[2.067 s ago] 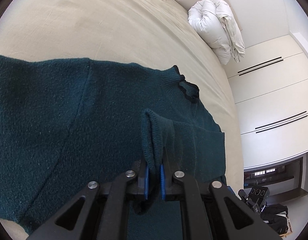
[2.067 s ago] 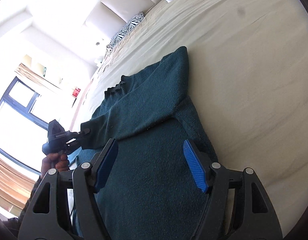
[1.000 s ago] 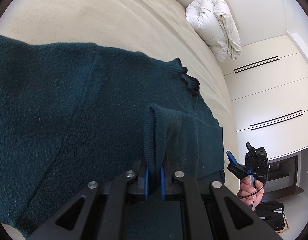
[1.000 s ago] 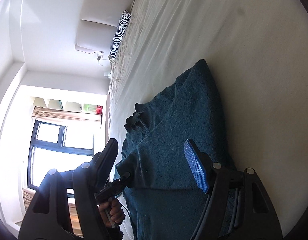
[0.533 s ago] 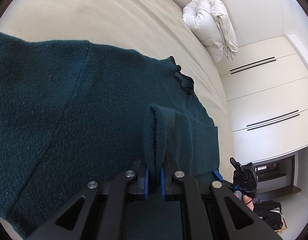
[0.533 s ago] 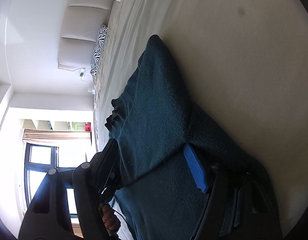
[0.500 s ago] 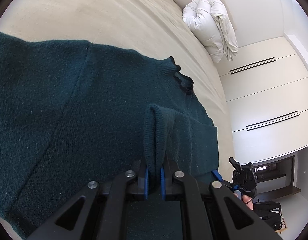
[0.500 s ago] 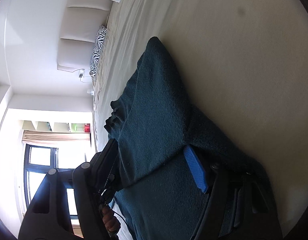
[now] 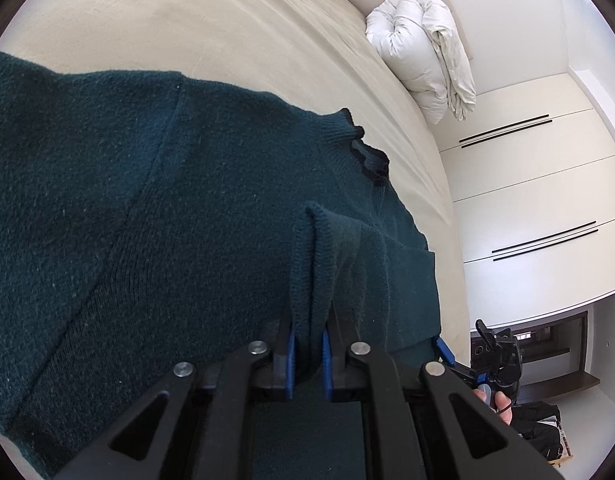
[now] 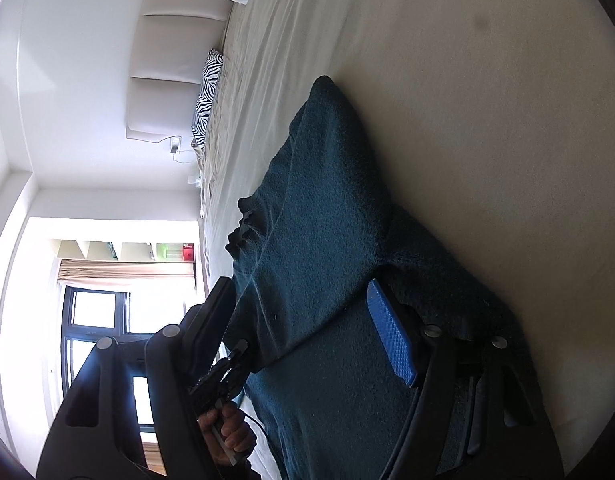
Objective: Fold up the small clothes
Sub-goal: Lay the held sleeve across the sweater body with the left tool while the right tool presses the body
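A dark teal knitted sweater [image 9: 187, 220] lies spread on the beige bed [image 9: 187, 20]. My left gripper [image 9: 307, 336] is shut on a sleeve cuff [image 9: 313, 256], which stands up folded between its blue pads over the sweater's body. My right gripper [image 10: 303, 320] is open, low at the sweater's [image 10: 327, 200] other side. Fabric lies between its wide-apart fingers, and its blue pad [image 10: 391, 340] sits against a raised fold without pressing. The right wrist view also shows the left gripper [image 10: 237, 354] holding the cuff, with a hand [image 10: 227, 436] behind it.
A rolled white duvet [image 9: 423, 52] lies at the head of the bed, with a zebra pillow [image 10: 205, 92] against the headboard. White wardrobe doors [image 9: 527, 200] stand beyond one side and a bright window [image 10: 95, 308] beyond the other. Bare sheet [image 10: 487, 120] stretches past the sweater.
My right gripper has come in lower and closer to the sweater's edge, still open. The left gripper has stayed put, still clamped on the cuff.
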The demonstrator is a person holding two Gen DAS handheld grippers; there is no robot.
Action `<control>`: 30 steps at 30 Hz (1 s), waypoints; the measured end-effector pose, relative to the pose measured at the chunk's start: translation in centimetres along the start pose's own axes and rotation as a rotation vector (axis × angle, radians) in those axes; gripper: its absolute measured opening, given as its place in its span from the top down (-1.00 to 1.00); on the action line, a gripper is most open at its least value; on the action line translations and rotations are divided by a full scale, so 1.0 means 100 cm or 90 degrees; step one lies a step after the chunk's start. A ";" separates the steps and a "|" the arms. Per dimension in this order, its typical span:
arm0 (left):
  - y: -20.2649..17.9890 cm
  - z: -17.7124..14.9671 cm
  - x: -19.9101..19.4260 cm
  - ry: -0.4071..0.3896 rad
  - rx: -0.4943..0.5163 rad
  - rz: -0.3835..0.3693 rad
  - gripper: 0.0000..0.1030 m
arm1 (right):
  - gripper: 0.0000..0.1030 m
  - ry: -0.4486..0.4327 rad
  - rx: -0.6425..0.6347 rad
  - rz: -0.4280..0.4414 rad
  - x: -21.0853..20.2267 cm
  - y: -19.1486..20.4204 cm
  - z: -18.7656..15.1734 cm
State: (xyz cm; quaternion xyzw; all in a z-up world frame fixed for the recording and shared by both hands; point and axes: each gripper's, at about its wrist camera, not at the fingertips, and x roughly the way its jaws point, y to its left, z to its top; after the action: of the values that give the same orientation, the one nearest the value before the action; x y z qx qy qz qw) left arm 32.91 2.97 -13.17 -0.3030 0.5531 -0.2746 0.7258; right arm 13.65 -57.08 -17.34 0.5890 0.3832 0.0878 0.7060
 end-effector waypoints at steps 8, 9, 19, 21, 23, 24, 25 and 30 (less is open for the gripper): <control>0.009 0.003 0.002 -0.005 -0.008 0.008 0.73 | -0.33 0.050 -0.052 0.016 0.019 0.027 0.049; 0.009 0.002 0.002 -0.004 -0.004 0.009 0.73 | -0.33 0.054 -0.043 -0.007 0.029 0.022 0.058; 0.008 0.003 0.006 -0.006 0.002 0.011 0.73 | -0.33 0.042 -0.012 0.015 0.080 0.011 0.134; 0.009 0.003 0.007 -0.007 0.003 0.011 0.73 | -0.33 0.047 -0.005 0.028 0.085 0.011 0.145; 0.011 0.004 0.008 -0.008 0.001 0.011 0.73 | -0.33 0.052 0.005 0.037 0.089 0.009 0.150; 0.013 0.004 0.006 -0.009 -0.001 0.010 0.73 | -0.30 0.052 0.004 0.036 0.089 0.009 0.150; 0.014 0.005 0.007 -0.010 -0.002 0.008 0.74 | -0.30 0.054 -0.002 0.037 0.088 0.009 0.147; 0.018 0.004 0.005 -0.018 -0.003 0.003 0.74 | -0.30 0.100 -0.022 0.041 0.076 0.007 0.113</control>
State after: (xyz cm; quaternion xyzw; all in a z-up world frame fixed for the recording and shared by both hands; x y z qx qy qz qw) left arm 33.52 3.86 -14.70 -0.3070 0.5443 -0.2674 0.7335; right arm 26.38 -61.16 -19.93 0.5803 0.4165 0.1626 0.6807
